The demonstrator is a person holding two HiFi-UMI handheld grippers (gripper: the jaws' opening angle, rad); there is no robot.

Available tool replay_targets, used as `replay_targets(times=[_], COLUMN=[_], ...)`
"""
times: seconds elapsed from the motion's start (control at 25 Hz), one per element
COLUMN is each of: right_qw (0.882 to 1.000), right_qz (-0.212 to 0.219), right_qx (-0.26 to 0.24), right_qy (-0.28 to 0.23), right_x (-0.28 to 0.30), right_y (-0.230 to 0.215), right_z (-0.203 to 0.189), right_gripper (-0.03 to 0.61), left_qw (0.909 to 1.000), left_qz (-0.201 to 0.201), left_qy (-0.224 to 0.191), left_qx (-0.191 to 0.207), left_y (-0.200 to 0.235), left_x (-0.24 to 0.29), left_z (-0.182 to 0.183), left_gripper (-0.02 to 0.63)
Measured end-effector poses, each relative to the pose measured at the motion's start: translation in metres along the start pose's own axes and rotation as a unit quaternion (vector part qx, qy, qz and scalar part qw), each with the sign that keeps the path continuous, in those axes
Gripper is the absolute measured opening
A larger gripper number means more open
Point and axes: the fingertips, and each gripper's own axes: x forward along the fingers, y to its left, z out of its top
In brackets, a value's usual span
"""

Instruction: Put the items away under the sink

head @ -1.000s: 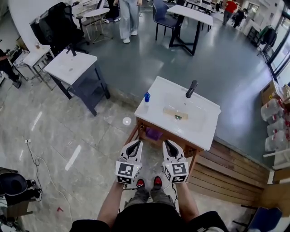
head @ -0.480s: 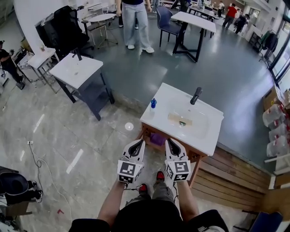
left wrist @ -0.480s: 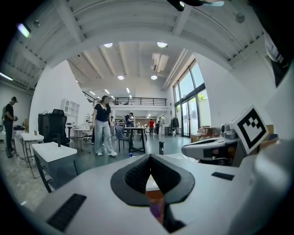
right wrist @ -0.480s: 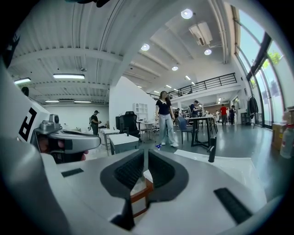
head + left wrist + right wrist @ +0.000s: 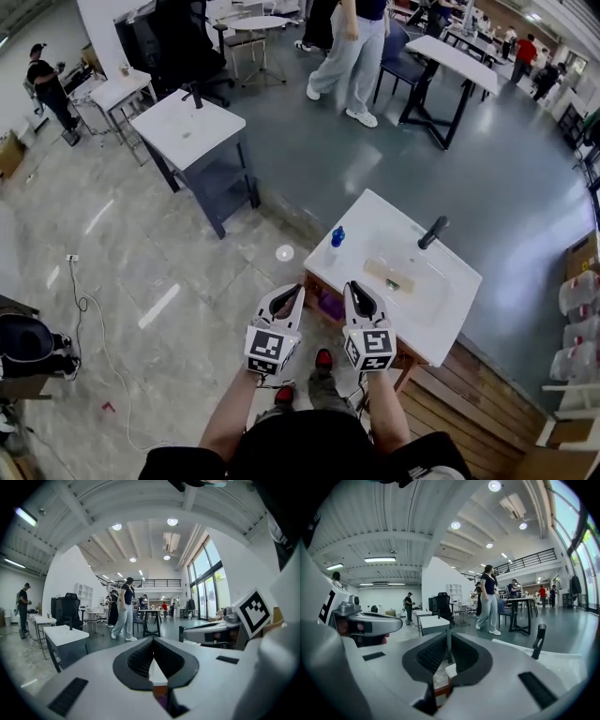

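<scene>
The white sink top (image 5: 446,309) on its wooden stand is in front of me, with a black faucet (image 5: 433,232), a blue bottle (image 5: 337,236) at its left corner and a beige item (image 5: 389,274) in the basin. A purple thing (image 5: 330,306) lies in the open space under the sink. My left gripper (image 5: 287,296) and right gripper (image 5: 354,294) are side by side at the stand's near left corner, both shut and holding nothing. The left gripper (image 5: 153,640) view shows the sink's corner past its tips. The right gripper (image 5: 448,641) view shows the faucet (image 5: 539,639).
A second white-topped stand (image 5: 192,127) is at the far left. A person (image 5: 352,47) walks beyond the sink, near tables and chairs. Wooden planks (image 5: 487,412) and water jugs (image 5: 581,295) are at the right. A cable (image 5: 84,309) and a black bag (image 5: 23,342) lie at the left.
Both grippers have moved forward to the sink's near corner, still shut. The sink now sits further right in the head view. The walking person has stepped to the right.
</scene>
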Motion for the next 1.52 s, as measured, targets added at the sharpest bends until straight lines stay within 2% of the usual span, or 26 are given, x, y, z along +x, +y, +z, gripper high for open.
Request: replay_targets(times=[0.32,0.48,0.72,0.76,0.84,0.92,1.52], right_qw=[0.999,0.997,0.994,0.994,0.993,0.992,0.991], right_qz=[0.048,0.064,0.083,0.087,0.093,0.096,0.113], right_qx=[-0.002,-0.003,-0.015,-0.020,-0.027,-0.028,-0.029], right_qy=[0.022,0.035,0.065,0.069,0.074,0.075,0.066], right_x=[0.065,0.092,0.119,0.123,0.133,0.143,0.187], right_y=[-0.032,-0.043,-0.049,-0.049,-0.051,-0.053,-0.053], right_z=[-0.009,-0.022,-0.050,-0.055,-0.061,-0.065,-0.073], right_gripper=[0.052,0.052,0.055,0.064,0.149,0.165,0.170], left_qw=[0.9986,0.9970,0.9929,0.9922,0.9909,0.9901,0.9821], left_qz=[0.045,0.067,0.095,0.099,0.107,0.112,0.146], left_qy=[0.016,0.029,0.053,0.056,0.063,0.065,0.095], left_qx=[-0.023,-0.025,-0.048,-0.051,-0.052,-0.054,-0.070], left_y=[0.022,0.038,0.055,0.057,0.063,0.068,0.080], left_x=[0.047,0.064,0.072,0.074,0.078,0.083,0.083], left_z=[-0.009,-0.023,-0.043,-0.047,-0.056,-0.060,-0.087], left_gripper=[0.006,0.006,0.006,0.006,0.006,0.006,0.006])
